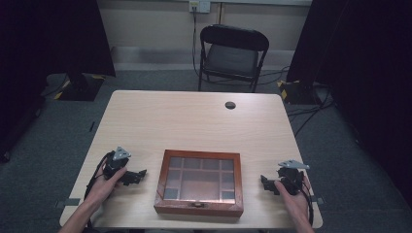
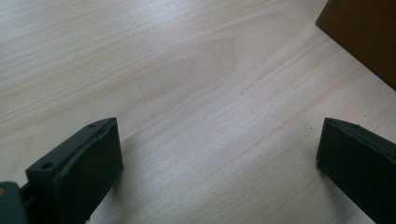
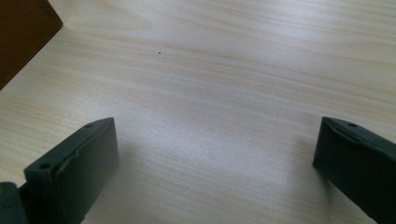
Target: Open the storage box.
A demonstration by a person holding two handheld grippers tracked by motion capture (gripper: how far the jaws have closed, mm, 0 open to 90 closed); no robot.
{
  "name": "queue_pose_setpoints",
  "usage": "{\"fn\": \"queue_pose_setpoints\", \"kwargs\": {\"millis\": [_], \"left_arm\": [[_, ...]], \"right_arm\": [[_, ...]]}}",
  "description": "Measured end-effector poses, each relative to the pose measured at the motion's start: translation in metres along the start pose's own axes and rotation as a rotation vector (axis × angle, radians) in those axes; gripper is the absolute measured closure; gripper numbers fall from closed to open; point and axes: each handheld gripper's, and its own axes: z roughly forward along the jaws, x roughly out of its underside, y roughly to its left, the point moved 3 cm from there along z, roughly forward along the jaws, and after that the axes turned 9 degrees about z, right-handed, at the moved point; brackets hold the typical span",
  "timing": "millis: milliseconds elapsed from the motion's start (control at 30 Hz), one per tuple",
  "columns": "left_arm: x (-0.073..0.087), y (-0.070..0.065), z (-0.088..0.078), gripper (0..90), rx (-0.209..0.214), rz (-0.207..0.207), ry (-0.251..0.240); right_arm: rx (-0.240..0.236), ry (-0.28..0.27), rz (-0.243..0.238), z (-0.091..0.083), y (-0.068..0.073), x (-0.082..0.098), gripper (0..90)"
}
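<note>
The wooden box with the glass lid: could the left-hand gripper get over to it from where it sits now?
Probably yes. The left gripper sits open on the table just beside the wooden box, with bare tabletop between them. In the left gripper view the box's side shows just ahead of the jaws.

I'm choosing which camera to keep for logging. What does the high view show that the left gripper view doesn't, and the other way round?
High view alone: the whole brown wooden box with a glass-panelled lid, closed, the black folding chair beyond the table, the right tongs, and both of the person's hands.

Left gripper view alone: a close look at the left tongs, jaws wide apart with bare wood between them.

Both: the pale wooden table, the left tongs and the box; the gripper view catches just its corner.
</note>
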Motion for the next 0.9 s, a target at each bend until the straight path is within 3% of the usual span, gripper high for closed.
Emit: {"fn": "queue_pose_setpoints", "kwargs": {"millis": [167,200,233,267,433,467,600,633,700,767,800,833,900], "left_arm": [[0.000,0.000,0.000,0.0,-0.001,0.000,-0.001],[0.000,0.000,0.000,0.0,0.000,0.000,-0.001],[0.000,0.000,0.000,0.0,0.000,0.000,-0.001],[0.000,0.000,0.000,0.0,0.000,0.000,-0.001],[0.000,0.000,0.000,0.0,0.001,0.000,-0.002],[0.000,0.000,0.000,0.0,-0.001,0.002,-0.001],[0.000,0.000,0.000,0.0,0.001,0.002,-0.001],[0.000,0.000,0.000,0.0,0.001,-0.001,-0.001],[0.000,0.000,0.000,0.0,0.001,0.002,-0.001],[0.000,0.000,0.000,0.0,0.001,0.000,-0.002],[0.000,0.000,0.000,0.0,0.001,0.000,-0.002],[0.000,0.000,0.000,0.0,0.000,0.002,-0.001],[0.000,0.000,0.000,0.0,0.001,0.000,-0.002]], "right_arm": [[0.002,-0.001,-0.001,0.000,0.000,0.000,0.1],[-0.001,-0.004,-0.004,-0.001,0.001,0.000,6.2],[-0.001,-0.004,-0.004,-0.001,0.001,0.000,6.2],[-0.008,-0.018,-0.009,-0.003,0.002,-0.001,15.9],[-0.066,0.001,-0.003,-0.007,0.007,-0.004,20.7],[-0.102,-0.014,-0.009,-0.010,0.011,-0.005,24.5],[-0.152,-0.011,-0.025,-0.014,0.022,-0.007,27.8],[-0.208,-0.019,-0.049,-0.019,0.034,-0.009,30.9],[-0.228,-0.018,-0.067,-0.024,0.043,-0.010,32.9],[-0.282,-0.025,-0.079,-0.029,0.052,-0.013,35.0],[-0.282,-0.025,-0.079,-0.029,0.052,-0.013,35.0],[-0.330,-0.036,-0.087,-0.038,0.060,-0.018,37.8],[-0.370,-0.040,-0.093,-0.045,0.066,-0.022,39.3]]}}
